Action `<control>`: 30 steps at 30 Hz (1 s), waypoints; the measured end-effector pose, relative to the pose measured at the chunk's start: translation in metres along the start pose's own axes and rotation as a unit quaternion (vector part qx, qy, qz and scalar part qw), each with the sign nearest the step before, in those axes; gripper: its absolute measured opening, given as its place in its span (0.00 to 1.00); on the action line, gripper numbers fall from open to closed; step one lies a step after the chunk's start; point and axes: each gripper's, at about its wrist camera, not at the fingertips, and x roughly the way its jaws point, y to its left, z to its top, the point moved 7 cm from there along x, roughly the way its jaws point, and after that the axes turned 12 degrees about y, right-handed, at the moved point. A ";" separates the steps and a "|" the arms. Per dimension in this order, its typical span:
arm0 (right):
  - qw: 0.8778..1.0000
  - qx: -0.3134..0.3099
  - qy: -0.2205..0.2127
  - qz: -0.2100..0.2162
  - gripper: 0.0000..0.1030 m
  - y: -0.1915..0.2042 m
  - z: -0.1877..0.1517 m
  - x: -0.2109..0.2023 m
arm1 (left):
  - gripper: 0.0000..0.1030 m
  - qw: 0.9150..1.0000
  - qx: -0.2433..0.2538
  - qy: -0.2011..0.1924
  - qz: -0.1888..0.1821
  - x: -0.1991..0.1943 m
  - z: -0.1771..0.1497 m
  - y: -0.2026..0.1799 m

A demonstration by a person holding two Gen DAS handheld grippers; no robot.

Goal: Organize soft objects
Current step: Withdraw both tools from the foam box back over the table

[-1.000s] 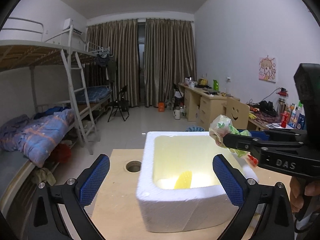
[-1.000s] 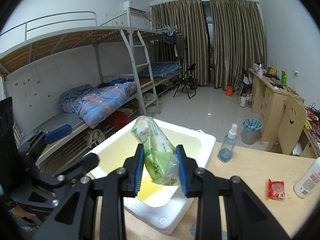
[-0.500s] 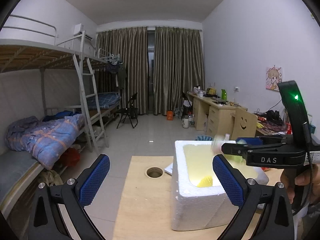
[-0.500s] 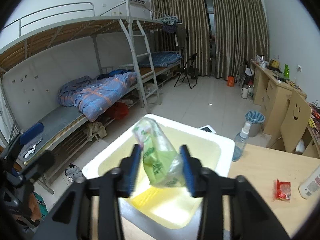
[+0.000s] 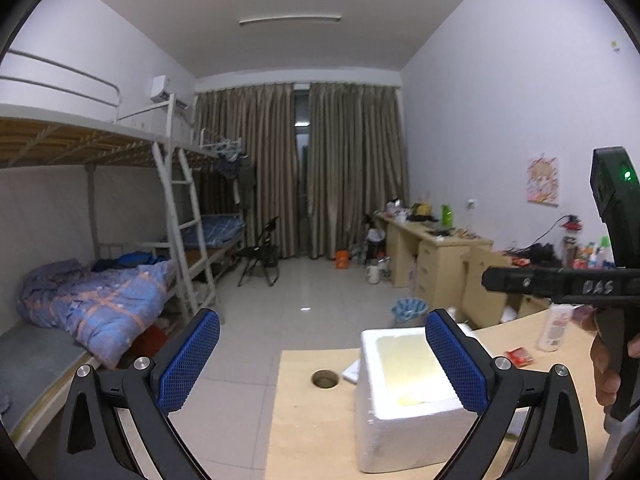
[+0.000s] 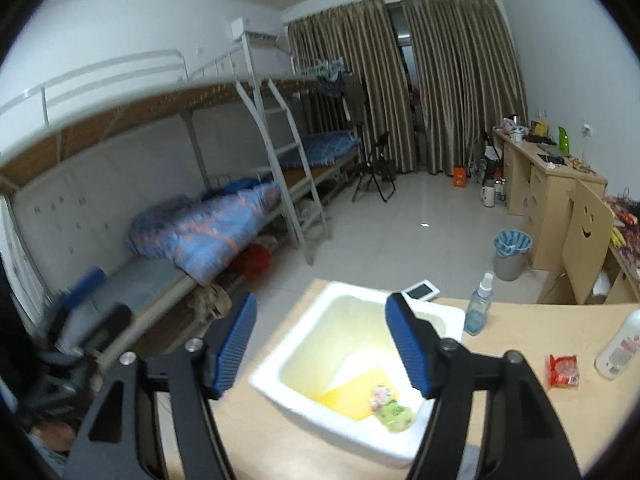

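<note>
A white foam box (image 6: pixel 280 364) stands on the wooden table (image 6: pixel 520 332). Inside it, on a yellow sheet (image 6: pixel 352 394), lies a green plastic packet (image 6: pixel 390 410). Above the box my right gripper (image 6: pixel 322 346) hangs with its jaws opening and nothing between them. In the left wrist view my left gripper (image 5: pixel 322 360) is open and empty, held back from the foam box (image 5: pixel 400 428). The right gripper's black body (image 5: pixel 560 284) shows at that view's right edge, with a hand on its handle.
A small red packet (image 6: pixel 564 370), a white bottle (image 6: pixel 618 348) and a blue spray bottle (image 6: pixel 478 310) stand on the table right of the box. A white device (image 6: pixel 420 290) lies behind it. The table has a round hole (image 5: pixel 325 379). Bunk beds line the left.
The right gripper opened and let the green packet drop into the foam box, then rose. The left gripper pulled back and up, so the box looks smaller.
</note>
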 end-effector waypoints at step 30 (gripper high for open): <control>0.968 0.010 -0.137 -0.211 1.00 -0.076 -0.239 -0.152 | 1.00 0.988 -0.011 0.000 -0.157 -0.085 -0.156 -0.195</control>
